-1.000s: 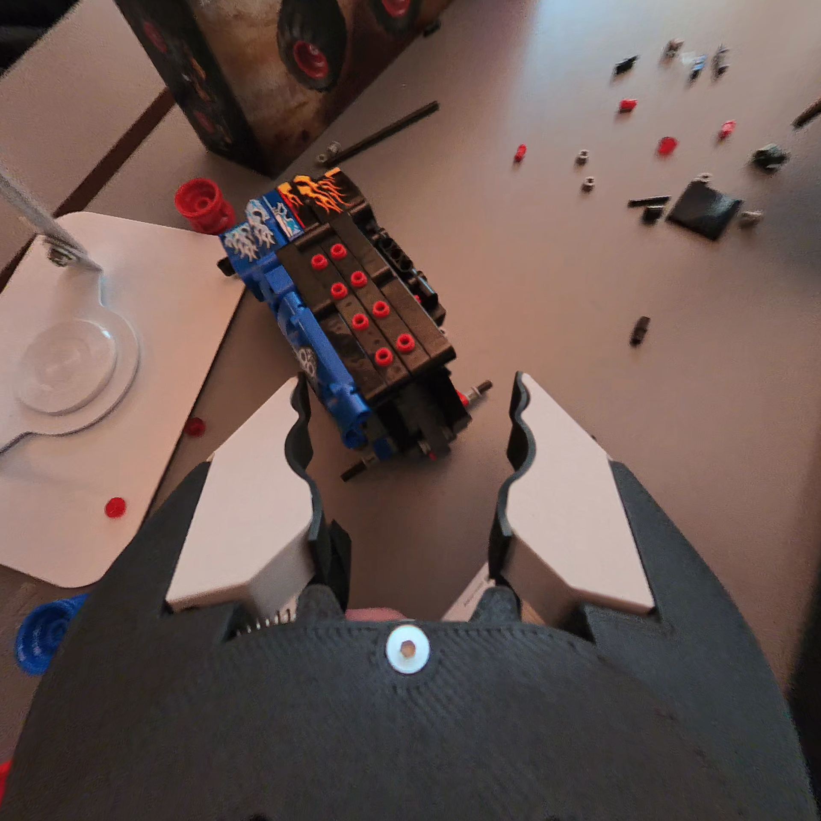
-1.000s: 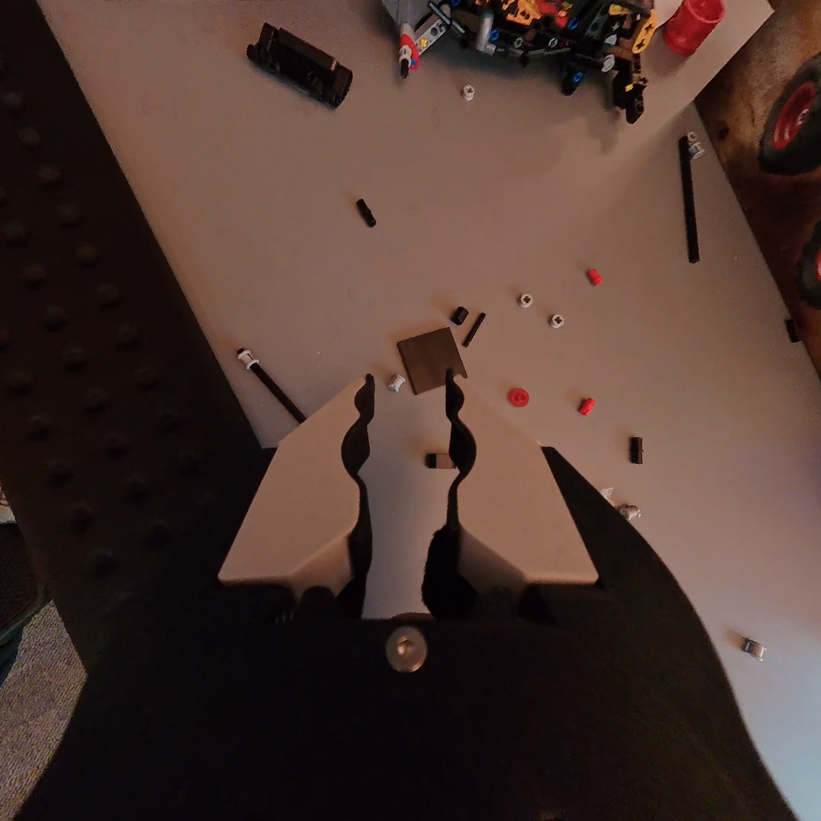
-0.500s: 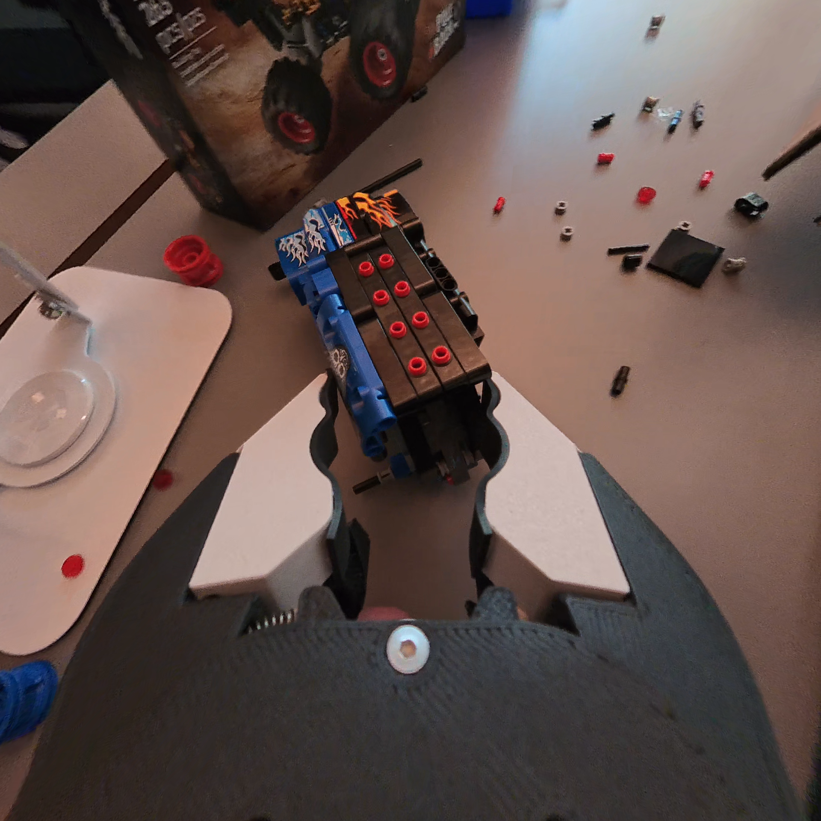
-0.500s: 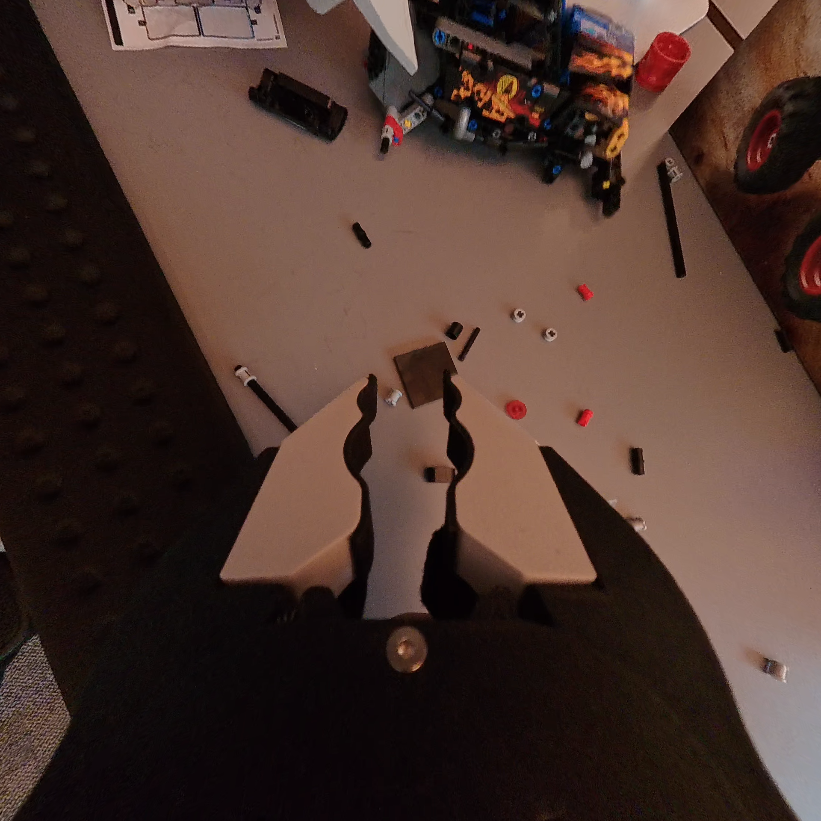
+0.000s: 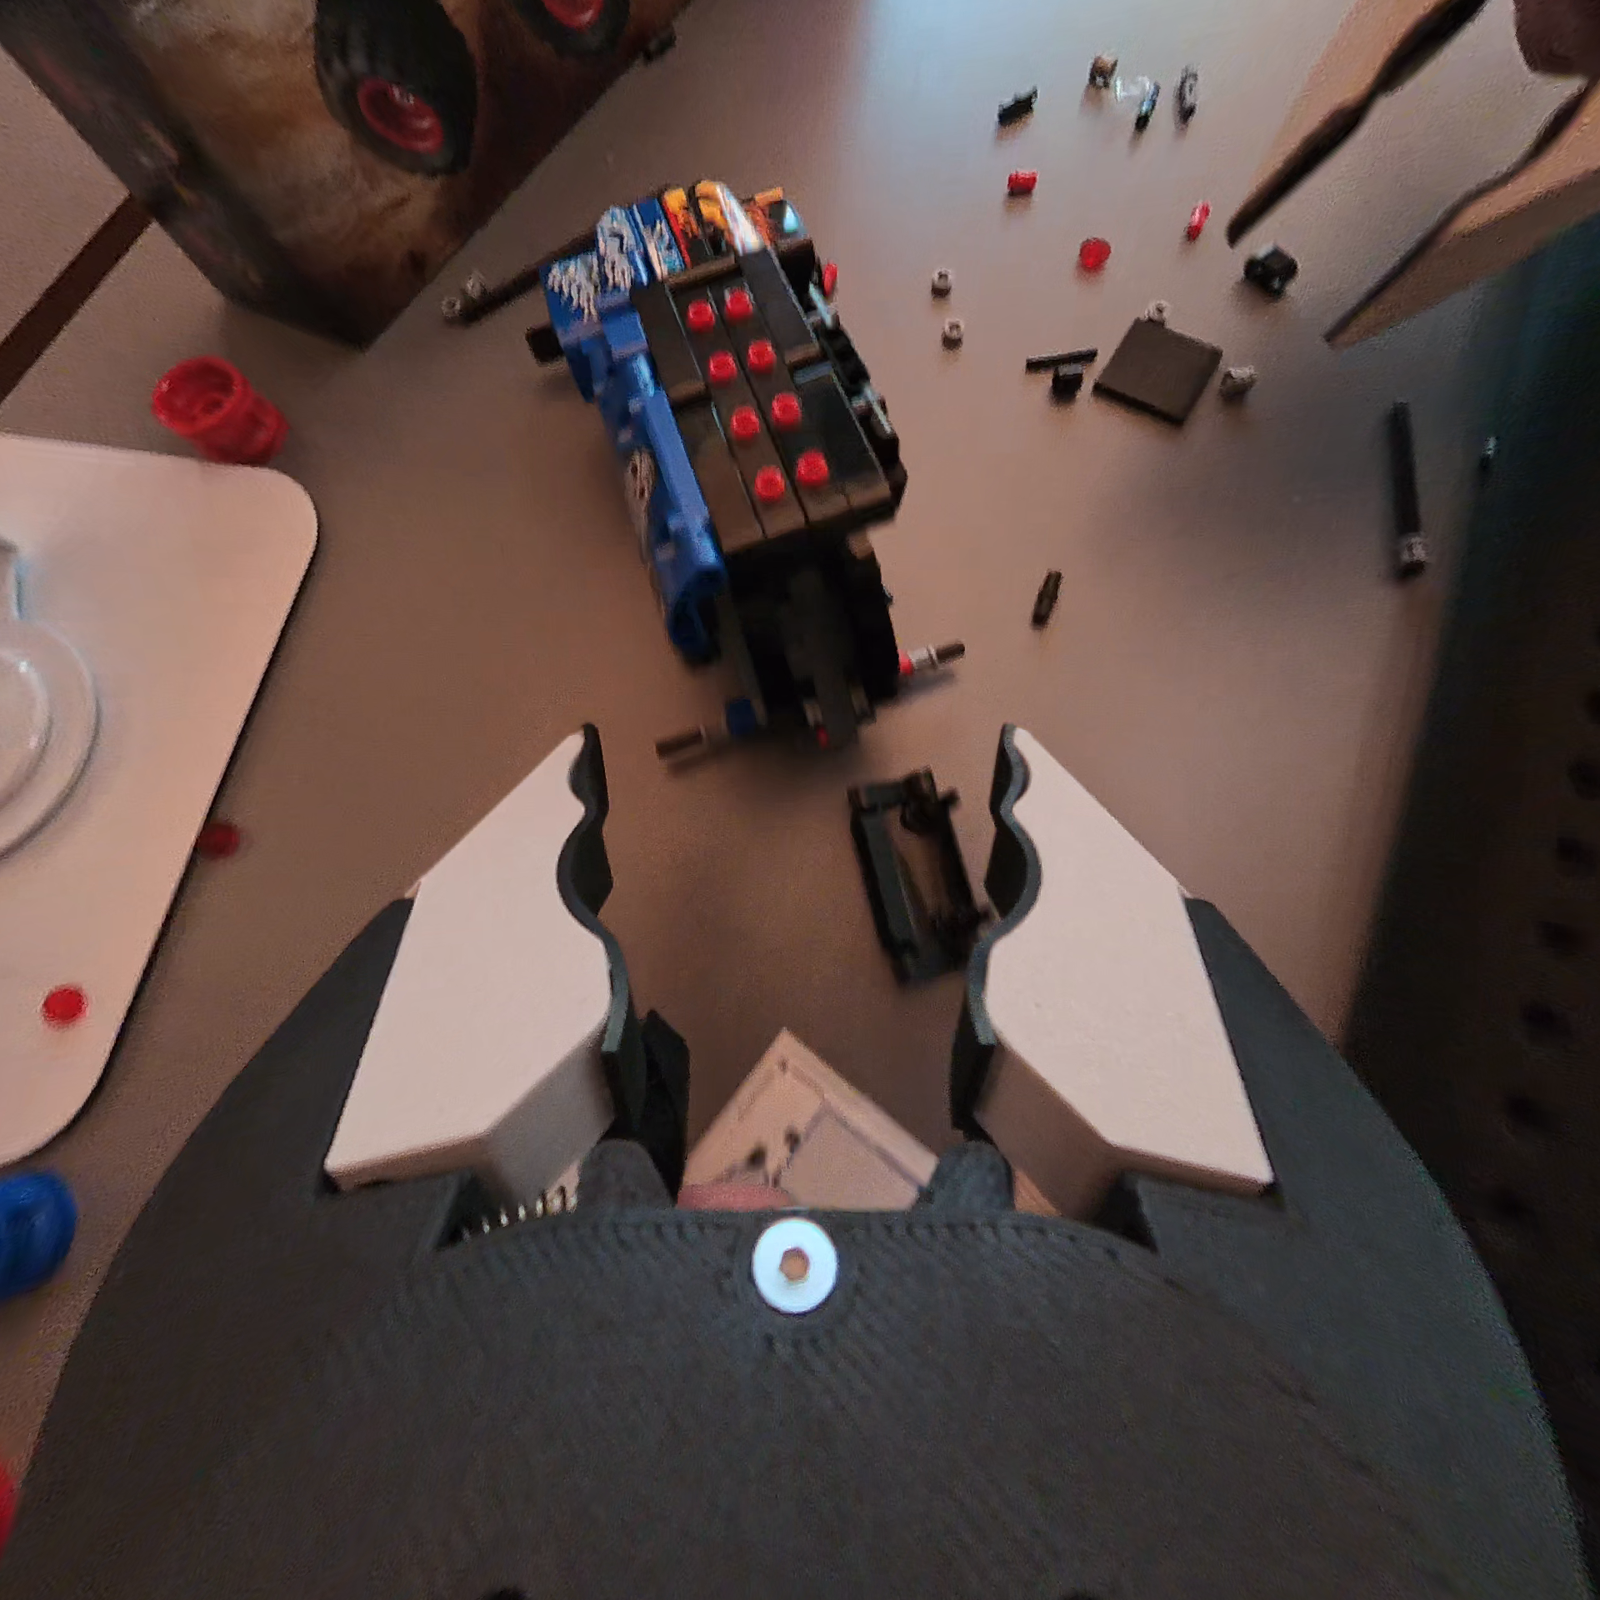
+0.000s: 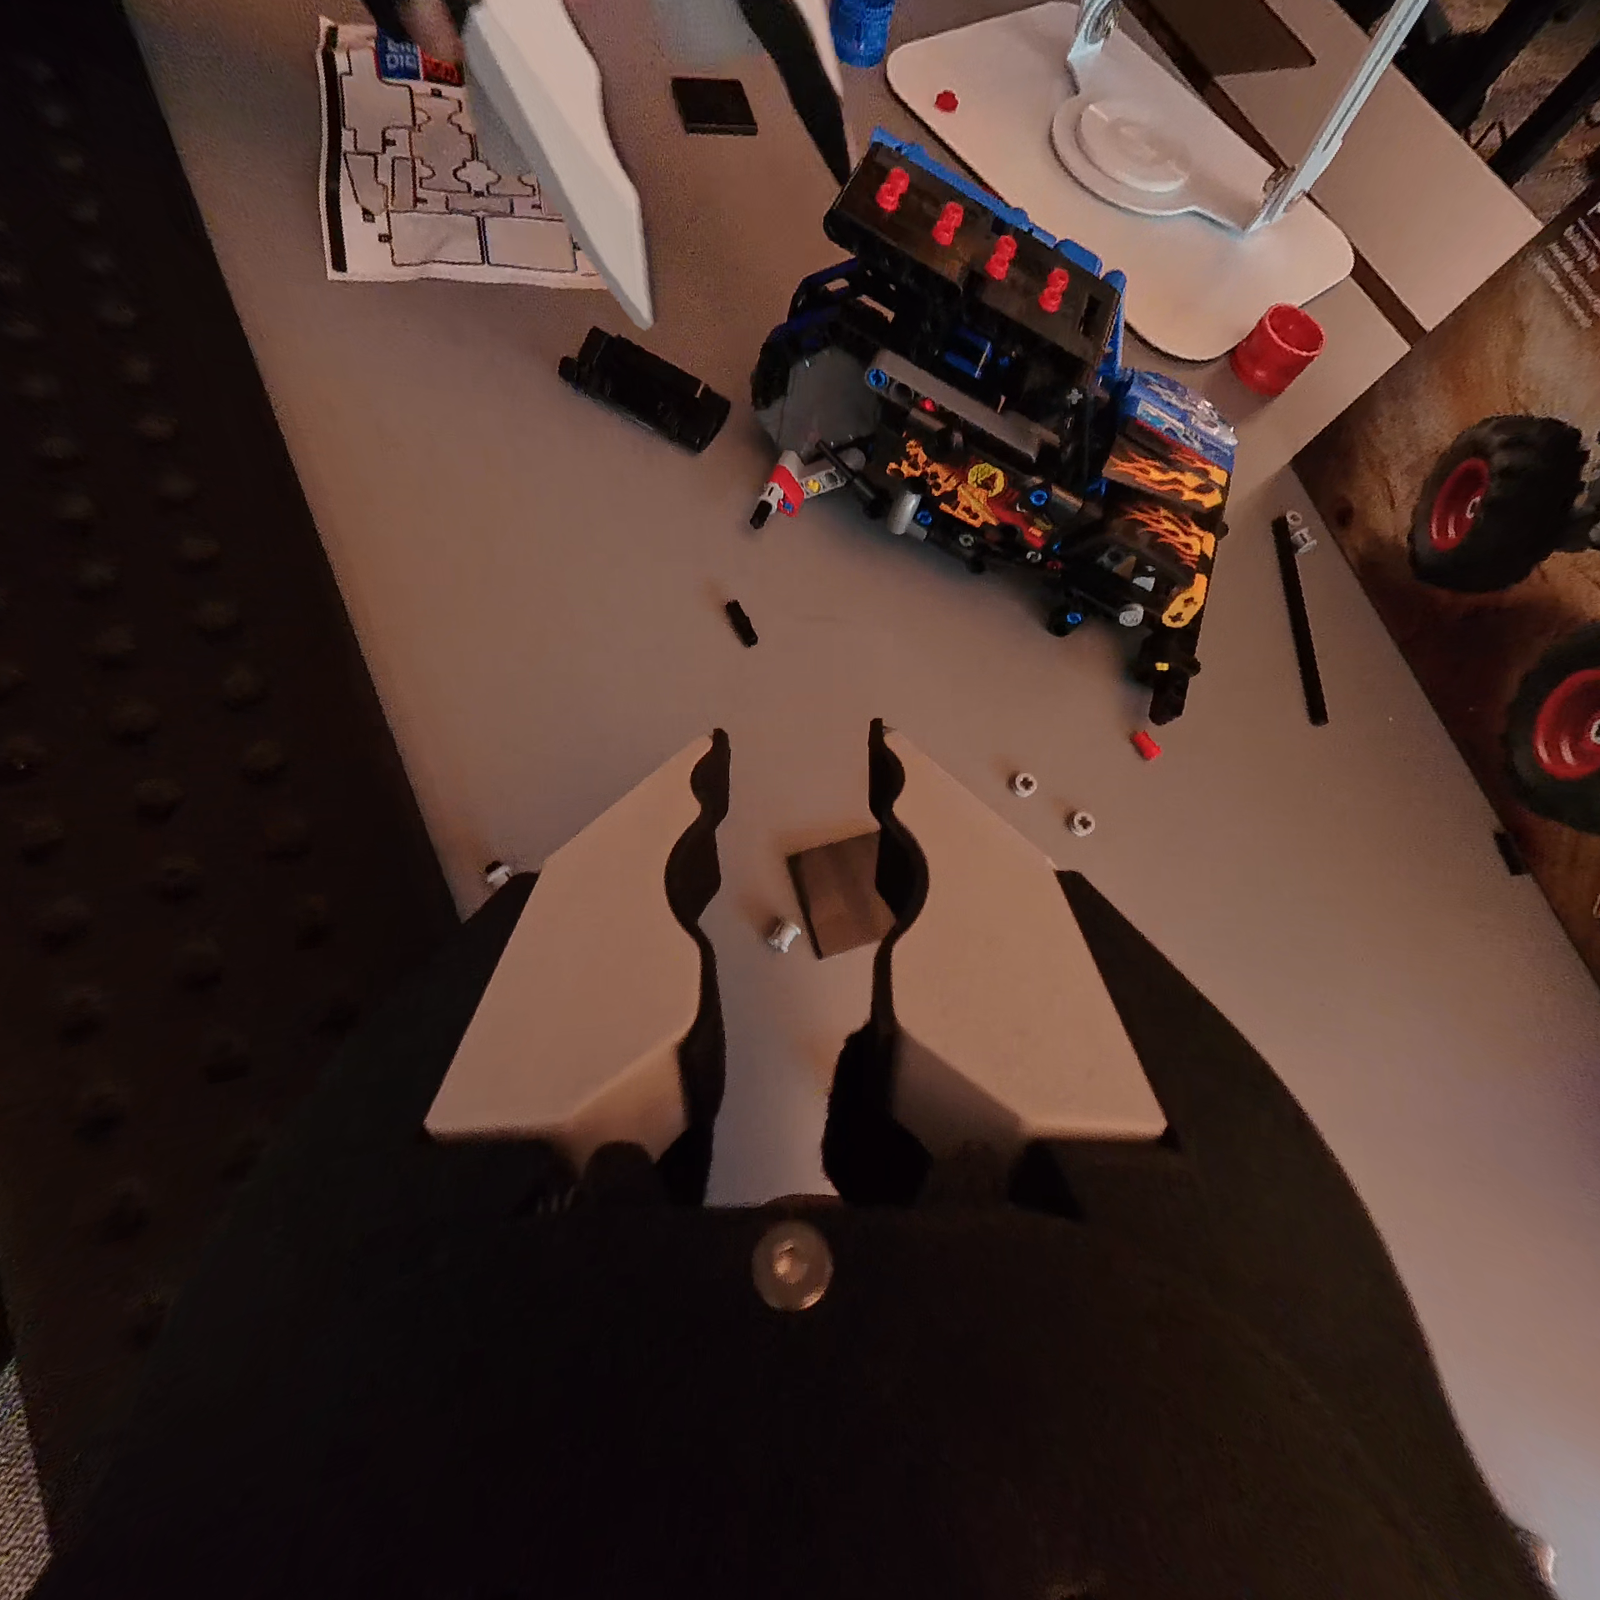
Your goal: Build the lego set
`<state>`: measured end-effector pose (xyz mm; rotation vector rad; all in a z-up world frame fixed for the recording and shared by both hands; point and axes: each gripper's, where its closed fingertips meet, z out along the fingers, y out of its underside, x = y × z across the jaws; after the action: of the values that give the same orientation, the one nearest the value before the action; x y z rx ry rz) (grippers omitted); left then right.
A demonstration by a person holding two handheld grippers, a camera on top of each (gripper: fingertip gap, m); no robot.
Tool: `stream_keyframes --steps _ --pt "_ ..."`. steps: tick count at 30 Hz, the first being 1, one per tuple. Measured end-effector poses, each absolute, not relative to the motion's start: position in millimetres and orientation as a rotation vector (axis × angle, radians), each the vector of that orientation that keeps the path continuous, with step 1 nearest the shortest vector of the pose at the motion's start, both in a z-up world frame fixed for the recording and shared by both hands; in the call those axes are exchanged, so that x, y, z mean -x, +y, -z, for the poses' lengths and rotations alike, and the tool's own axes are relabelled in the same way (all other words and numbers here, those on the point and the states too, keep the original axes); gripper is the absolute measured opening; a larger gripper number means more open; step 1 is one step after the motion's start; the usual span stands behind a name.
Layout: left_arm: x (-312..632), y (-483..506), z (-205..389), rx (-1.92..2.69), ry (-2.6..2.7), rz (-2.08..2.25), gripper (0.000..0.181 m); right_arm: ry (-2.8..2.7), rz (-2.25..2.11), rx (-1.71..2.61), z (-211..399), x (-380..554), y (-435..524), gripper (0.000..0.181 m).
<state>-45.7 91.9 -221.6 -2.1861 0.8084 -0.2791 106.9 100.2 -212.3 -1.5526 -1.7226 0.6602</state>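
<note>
The partly built lego truck (image 5: 736, 450), black and blue with red studs and flame stickers, lies on the table ahead of my left gripper (image 5: 796, 745). That gripper is open wide and empty, a short way back from the truck's rear. A black lego part (image 5: 918, 874) lies on the table just inside its right finger. My right gripper (image 6: 796, 734) is partly open and empty. It hovers over a dark flat tile (image 6: 844, 900) and a small white bush (image 6: 783, 935). The truck (image 6: 996, 416) is farther ahead of it, and the left gripper's white finger (image 6: 563, 156) shows at top left.
The set's box (image 5: 346, 130) stands behind the truck. A red wheel hub (image 5: 216, 407) and a white stand base (image 5: 130, 693) are to the left. Small pins and bushes lie scattered at right, around a black tile (image 5: 1156, 368). An instruction sheet (image 6: 416, 190) and a long black axle (image 6: 1299, 623) lie on the table. Measured from the fingertips, the dark flat tile (image 6: 844, 900) is 6 centimeters or so from the right gripper and 15 centimeters from the left. It turns up in the left wrist view (image 5: 1177, 362) as well.
My left gripper, which was closing around the truck's rear, has drawn back and opened wide. My right gripper has moved forward toward the truck, over the dark tile.
</note>
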Motion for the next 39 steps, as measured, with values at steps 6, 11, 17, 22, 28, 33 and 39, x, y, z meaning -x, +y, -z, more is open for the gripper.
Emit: stream_keyframes --steps 6,11,17,22,28,33,39 --pt "181.3 55.3 219.0 2.346 0.738 -0.195 0.070 -1.728 -0.675 1.518 211.7 -94.6 95.9 0.030" --pt "302.3 41.0 240.9 2.528 0.545 -0.285 0.054 -1.727 -0.694 1.504 212.0 -87.1 92.4 0.029" --pt "326.8 53.4 266.1 2.566 0.498 -0.220 0.030 -1.744 -0.684 1.496 209.5 -83.3 87.2 0.029" --pt "321.4 54.4 268.2 2.552 0.536 -0.259 0.007 -1.741 -0.687 1.497 206.2 -85.0 87.6 0.028" --pt "297.0 48.5 247.6 2.454 0.609 -0.340 0.007 -1.713 -0.736 1.454 190.4 -73.1 78.4 0.028" --pt "212.7 40.6 207.3 2.264 0.757 -0.261 0.006 -1.642 -0.835 1.429 173.2 -49.9 57.7 0.028" --pt "76.8 17.5 213.4 2.141 1.071 -0.055 0.006 -1.643 -0.831 1.443 176.1 -42.5 45.3 0.028"
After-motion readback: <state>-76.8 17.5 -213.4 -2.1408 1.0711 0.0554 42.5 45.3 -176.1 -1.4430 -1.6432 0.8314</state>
